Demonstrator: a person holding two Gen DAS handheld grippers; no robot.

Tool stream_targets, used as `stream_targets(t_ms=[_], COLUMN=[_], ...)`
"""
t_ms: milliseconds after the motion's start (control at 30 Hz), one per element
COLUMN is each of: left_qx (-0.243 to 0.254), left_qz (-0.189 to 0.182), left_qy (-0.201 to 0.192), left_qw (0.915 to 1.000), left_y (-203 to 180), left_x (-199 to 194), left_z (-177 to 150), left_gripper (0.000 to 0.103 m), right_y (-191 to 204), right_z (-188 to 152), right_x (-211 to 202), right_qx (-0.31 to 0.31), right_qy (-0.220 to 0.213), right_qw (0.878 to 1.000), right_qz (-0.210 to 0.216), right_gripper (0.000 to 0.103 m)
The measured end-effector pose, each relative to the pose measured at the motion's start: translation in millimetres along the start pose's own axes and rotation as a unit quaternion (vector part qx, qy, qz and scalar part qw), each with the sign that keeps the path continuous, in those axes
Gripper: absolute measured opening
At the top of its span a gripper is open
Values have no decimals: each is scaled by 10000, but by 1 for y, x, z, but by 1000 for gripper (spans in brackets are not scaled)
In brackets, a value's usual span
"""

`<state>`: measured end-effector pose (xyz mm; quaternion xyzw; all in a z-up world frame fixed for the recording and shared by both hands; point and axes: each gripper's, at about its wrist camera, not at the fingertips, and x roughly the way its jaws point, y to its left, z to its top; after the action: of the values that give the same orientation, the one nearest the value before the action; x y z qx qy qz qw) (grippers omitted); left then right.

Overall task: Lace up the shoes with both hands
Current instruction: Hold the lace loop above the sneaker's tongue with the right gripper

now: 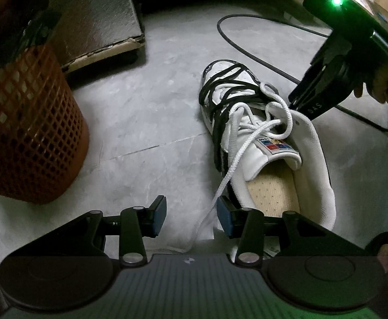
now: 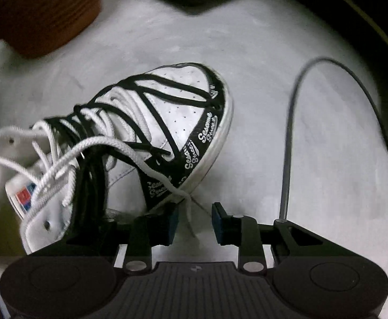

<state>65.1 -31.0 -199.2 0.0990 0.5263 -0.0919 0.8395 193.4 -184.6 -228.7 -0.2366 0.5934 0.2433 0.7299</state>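
Lying on the grey concrete floor point(image 1: 140, 111), the white leather sneaker with black trim and black cord wraps point(image 1: 247, 111) has its white woven lace point(image 1: 234, 156) threaded through the lower eyelets and crossed loosely over the tongue, but no bow or knot shows. You have 2 free lace ends: 1 trails down past the collar toward your left gripper point(image 1: 191, 214), the other runs off the side of the sole toward your right gripper point(image 2: 194, 222). Judging from that, the threading looks mostly in place while the tightening and tying are what is left; the top eyelets near the collar appear bare in the right wrist view, though blur makes that uncertain.

Your left gripper hovers low behind the heel, its blue-padded fingers point(image 1: 159, 212) spread apart, with the lace end hanging in the gap between them and nothing pinched. Your right gripper sits beside the toe end of the sneaker, jaws likewise released, the other lace end crossing the gap between its pads. In the left wrist view it angles down toward the collar from the upper right, held in your hand point(image 1: 380, 85). An orange plastic mesh basket point(image 1: 29, 122) stands well apart, to the left.
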Motion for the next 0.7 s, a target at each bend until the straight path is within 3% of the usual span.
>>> stream_targets(t_ms=[167,267,300,400,600,700], left_qx=[-168,-251,-253,-236,-276,-309], left_qz=[-21,-27,-27,-18,25,30], left_qy=[48,68,74,107,81,87], left_qw=[9998,9997,9996,9997,9996,9995], left_y=[6,8,9,9,11,11], left_x=[0,-1,-2,-3,-2,1], left_z=[0,0,-1,-2,-1,-1], left_gripper=[46,46,46,46,46,46], right_y=[-5,-9,-10,-13,-34,-55], right_z=[8,10,9,8,1,-10], right_x=[11,14,14,14,-19,-40], right_qx=[-346,-316,-284,-188,1184,2456], right_qy=[214,256,239,188,-349,-759], right_qw=[9988,9984,9984,9984,9914,9631], right_qz=[269,396,422,499,441,799], right_gripper=[25,14,6,5,4,4])
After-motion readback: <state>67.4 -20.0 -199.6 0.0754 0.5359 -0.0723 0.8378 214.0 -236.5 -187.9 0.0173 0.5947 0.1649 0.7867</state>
